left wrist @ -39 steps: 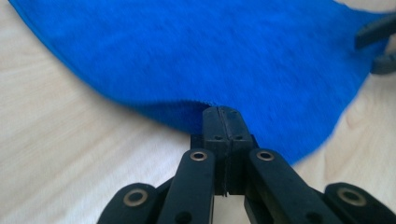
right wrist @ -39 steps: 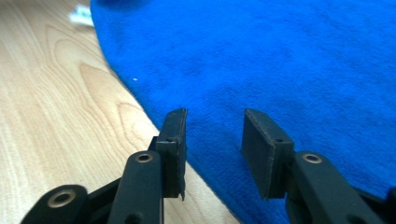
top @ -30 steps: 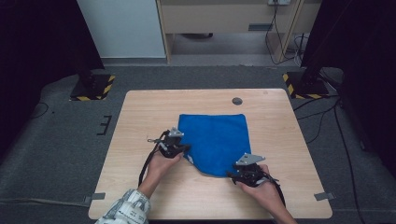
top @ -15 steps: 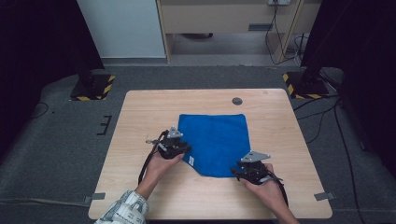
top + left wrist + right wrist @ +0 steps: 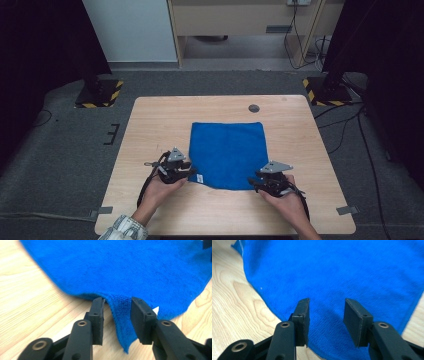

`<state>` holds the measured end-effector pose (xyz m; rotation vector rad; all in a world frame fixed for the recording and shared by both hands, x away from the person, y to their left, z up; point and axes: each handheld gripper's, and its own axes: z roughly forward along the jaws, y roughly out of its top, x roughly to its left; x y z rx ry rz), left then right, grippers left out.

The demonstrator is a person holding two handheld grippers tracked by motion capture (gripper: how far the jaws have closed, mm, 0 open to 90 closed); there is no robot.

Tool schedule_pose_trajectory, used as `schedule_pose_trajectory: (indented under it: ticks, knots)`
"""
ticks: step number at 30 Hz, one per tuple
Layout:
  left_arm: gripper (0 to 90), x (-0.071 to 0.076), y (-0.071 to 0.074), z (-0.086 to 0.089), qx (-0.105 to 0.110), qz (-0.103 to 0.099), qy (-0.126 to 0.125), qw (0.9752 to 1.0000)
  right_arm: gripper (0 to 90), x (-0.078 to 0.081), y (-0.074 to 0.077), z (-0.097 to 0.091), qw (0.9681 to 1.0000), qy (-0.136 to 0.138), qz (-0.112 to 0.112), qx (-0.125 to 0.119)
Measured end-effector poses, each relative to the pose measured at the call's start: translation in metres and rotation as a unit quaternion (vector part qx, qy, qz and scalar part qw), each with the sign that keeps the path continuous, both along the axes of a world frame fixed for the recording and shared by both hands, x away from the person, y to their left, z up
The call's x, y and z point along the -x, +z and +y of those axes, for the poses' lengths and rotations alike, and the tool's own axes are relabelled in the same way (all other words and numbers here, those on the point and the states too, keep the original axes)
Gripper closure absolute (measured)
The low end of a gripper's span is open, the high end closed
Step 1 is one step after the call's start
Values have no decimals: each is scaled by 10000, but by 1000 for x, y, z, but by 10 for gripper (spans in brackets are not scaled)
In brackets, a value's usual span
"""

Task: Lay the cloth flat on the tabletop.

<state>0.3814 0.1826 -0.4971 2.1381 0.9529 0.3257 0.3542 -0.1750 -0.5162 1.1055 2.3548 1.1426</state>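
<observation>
Blue cloth (image 5: pixel 228 154) lies flat on the wooden table (image 5: pixel 150 125), between the two grippers at its near edge. Left gripper (image 5: pixel 117 308) has just been opening its jaws; they stand partly apart around a raised corner fold without pressing it. Right gripper (image 5: pixel 326 312) hovers partly open over the cloth's edge.

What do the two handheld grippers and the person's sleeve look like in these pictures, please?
Each gripper, left gripper and right gripper, is black, topped by a grey three-cornered plate, with a black cable trailing back. Up close, the jaws are flat black rectangular pads on arms with brass-coloured pivot rings. The left forearm wears a light plaid sleeve.
</observation>
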Motion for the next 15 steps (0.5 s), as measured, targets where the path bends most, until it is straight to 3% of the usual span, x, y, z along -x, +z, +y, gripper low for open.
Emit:
schedule_pose_trajectory:
  ticks: [4,7,10,15]
  knots:
    - [596,9,3,8,-3,-42,33,10000,537,-1,4,-8,9997,-236,-103,50]
    - [584,9,-4,8,-259,55,12,9996,511,-4,2,-16,9986,-508,-69,138]
    - [579,8,-8,6,-340,101,-34,9994,504,-6,0,-21,9973,-672,-28,278]
    - [580,12,-14,-1,-657,163,-186,9975,501,-6,-4,-26,9953,-822,115,502]
